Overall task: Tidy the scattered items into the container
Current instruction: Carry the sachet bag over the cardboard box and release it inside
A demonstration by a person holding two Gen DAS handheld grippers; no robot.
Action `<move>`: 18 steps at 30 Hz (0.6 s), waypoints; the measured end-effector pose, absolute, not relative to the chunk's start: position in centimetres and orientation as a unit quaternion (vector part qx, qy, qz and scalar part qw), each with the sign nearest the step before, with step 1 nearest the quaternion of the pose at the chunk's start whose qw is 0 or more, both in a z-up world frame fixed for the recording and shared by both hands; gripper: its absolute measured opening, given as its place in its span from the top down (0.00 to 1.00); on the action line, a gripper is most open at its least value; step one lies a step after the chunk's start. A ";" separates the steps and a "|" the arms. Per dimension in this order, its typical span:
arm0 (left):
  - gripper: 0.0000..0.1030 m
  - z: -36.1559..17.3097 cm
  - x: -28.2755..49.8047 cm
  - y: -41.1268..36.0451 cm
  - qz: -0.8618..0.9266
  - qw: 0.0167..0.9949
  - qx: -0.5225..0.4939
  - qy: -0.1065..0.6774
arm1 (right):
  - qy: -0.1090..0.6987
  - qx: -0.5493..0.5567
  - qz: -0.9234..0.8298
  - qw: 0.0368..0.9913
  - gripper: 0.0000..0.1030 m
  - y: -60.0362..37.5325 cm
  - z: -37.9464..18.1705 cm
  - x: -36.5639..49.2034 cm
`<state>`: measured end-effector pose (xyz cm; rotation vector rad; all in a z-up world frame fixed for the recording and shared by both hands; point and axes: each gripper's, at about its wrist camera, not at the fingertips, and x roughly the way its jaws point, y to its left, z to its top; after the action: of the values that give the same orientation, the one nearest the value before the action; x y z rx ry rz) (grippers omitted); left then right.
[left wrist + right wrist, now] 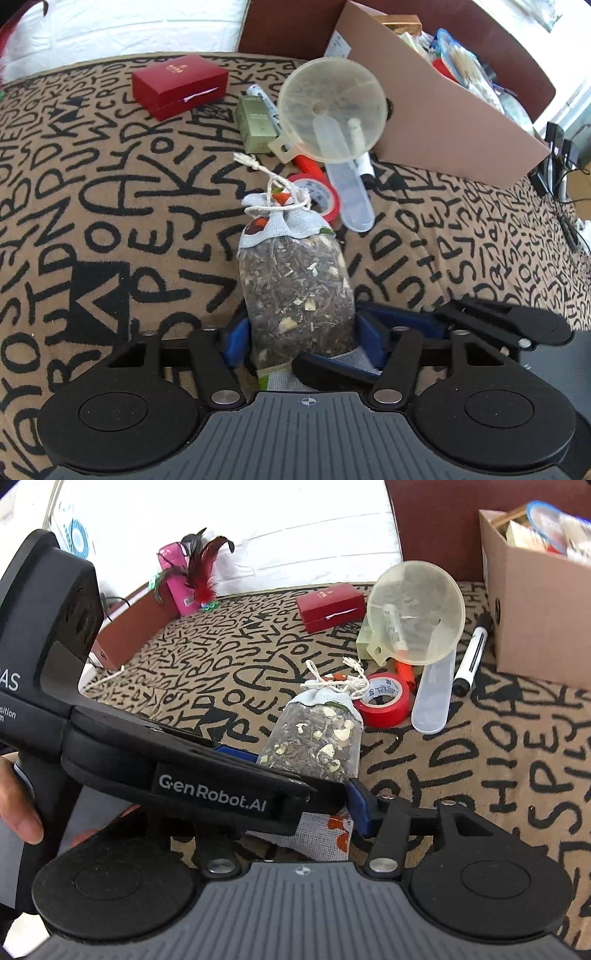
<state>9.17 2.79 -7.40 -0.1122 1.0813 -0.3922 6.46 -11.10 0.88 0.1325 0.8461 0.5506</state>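
Note:
A clear sachet of dried herbs [295, 284] with a grey cloth top and string tie lies on the letter-patterned cloth. My left gripper [297, 338] has its blue pads on both sides of the sachet's lower end, shut on it. The sachet also shows in the right wrist view [314, 746], where the left gripper's body crosses in front. My right gripper [295, 812] sits at the same end of the sachet; one blue pad [360, 805] shows beside it, the other is hidden. The cardboard box [436, 110] of items stands behind to the right.
Beyond the sachet lie a clear funnel [332, 110], a red tape roll [317, 194], a clear plastic scoop [351, 199], a black marker [472, 657], a green box [255, 125] and a red box [181, 85]. A pink feathered item [184, 579] stands far left.

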 end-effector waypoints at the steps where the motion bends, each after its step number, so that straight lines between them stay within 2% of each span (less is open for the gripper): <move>1: 0.44 -6.9 8.8 2.4 -0.188 0.841 -0.046 0.505 | 0.406 0.069 0.260 0.874 0.50 -11.4 1.0 6.3; 11: 0.44 1.9 7.2 -5.2 -0.245 0.879 -0.044 0.407 | 0.306 0.039 0.217 0.926 0.52 -16.3 8.2 3.5; 18: 0.44 9.2 12.1 -10.4 -0.294 0.890 -0.076 0.341 | 0.218 0.015 0.165 0.962 0.52 -21.1 14.9 5.4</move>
<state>12.06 -10.36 9.18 -0.1585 0.7082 -0.6101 5.36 -21.05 14.90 0.0307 0.4415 0.3351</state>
